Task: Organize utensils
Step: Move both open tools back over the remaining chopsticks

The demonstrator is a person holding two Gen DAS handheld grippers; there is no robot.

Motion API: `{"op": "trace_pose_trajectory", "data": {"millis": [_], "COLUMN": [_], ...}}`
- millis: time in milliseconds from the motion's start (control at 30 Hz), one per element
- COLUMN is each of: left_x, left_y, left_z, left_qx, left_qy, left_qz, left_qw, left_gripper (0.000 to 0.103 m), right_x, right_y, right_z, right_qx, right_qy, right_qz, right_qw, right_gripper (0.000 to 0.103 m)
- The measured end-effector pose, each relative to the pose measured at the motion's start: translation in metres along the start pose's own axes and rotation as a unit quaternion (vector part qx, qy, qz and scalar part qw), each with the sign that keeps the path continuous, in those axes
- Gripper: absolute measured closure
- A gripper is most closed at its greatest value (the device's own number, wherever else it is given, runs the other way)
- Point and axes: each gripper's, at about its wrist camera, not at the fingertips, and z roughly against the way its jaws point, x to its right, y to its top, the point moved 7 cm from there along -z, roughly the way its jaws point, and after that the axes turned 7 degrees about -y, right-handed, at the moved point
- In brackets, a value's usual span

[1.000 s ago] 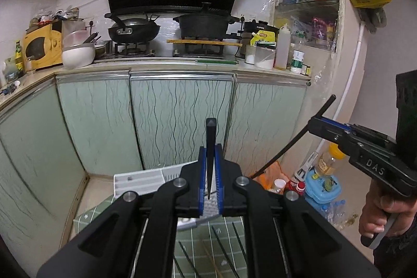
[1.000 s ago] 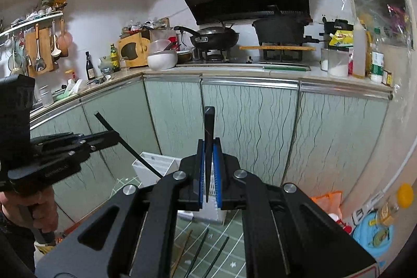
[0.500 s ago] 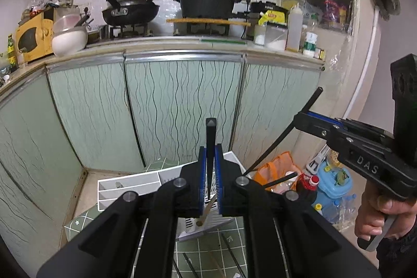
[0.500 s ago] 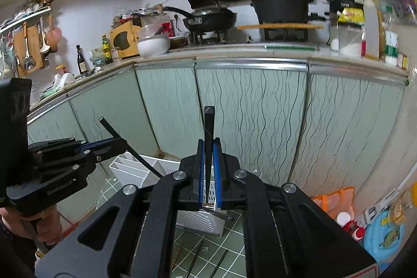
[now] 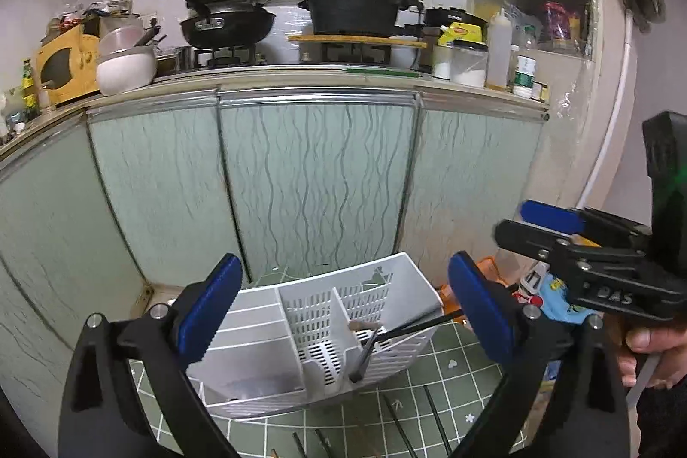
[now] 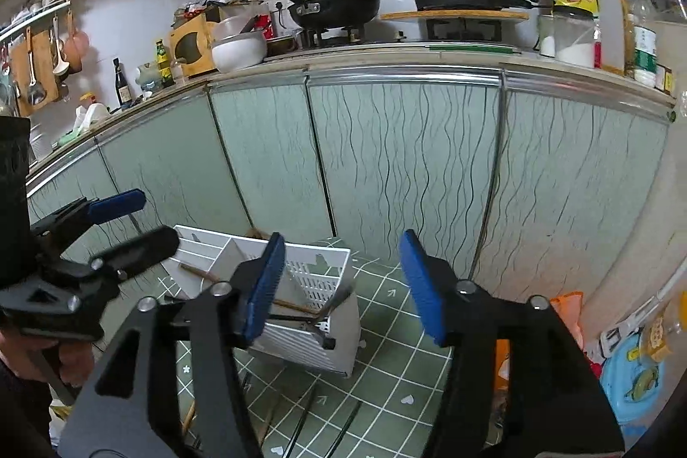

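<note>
A white utensil holder (image 5: 309, 333) with several compartments stands on the green tiled mat (image 5: 455, 368); it also shows in the right wrist view (image 6: 317, 312). Black chopsticks (image 5: 408, 327) and a wooden one (image 5: 363, 326) lie inside its right compartment. My left gripper (image 5: 343, 307) is open and empty above the holder. My right gripper (image 6: 343, 282) is open and empty above the holder's right side; it also shows in the left wrist view (image 5: 528, 226). More chopsticks (image 5: 436, 423) lie loose on the mat in front.
Green cabinet doors (image 5: 313, 179) stand right behind the holder. The counter above carries a wok (image 5: 225, 24), a black pot (image 5: 356, 11) and bottles (image 5: 500, 50). An orange bag (image 6: 566, 312) and a blue toy (image 6: 635, 376) lie on the floor at right.
Both grippers were shut on black chopsticks; both have opened, and the chopsticks now lie in the holder. Both views have tilted down toward the holder.
</note>
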Motion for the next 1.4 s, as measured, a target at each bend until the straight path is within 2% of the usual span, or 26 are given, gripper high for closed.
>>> {"op": "trace_pose_trajectory", "data": {"millis": [133, 567, 1100, 1400], "left_x": [-0.002, -0.001, 0.004, 0.009], "left_y": [-0.001, -0.015, -0.076, -0.120], "left_z": [0.009, 0.039, 0.096, 0.120], "left_qx": [0.000, 0.001, -0.001, -0.005], "left_qy": [0.008, 0.024, 0.037, 0.052], "left_qz": [-0.005, -0.005, 0.004, -0.002], "left_qw": [1.0000, 0.9997, 0.9993, 0.9986], "left_gripper": [0.004, 0.004, 0.004, 0.004], "right_x": [0.005, 0.000, -0.029, -0.037], "right_y": [-0.001, -0.024, -0.091, -0.122], "right_z": [0.013, 0.038, 0.088, 0.099], "right_qx": [0.012, -0.003, 0.001, -0.004], "right_qy": [-0.009, -0.013, -0.019, -0.030], "right_qz": [0.006, 0.028, 0.063, 0.074], "right_qw": [1.000, 1.000, 0.998, 0.997], "right_gripper": [0.007, 0.007, 0.007, 0.007]}}
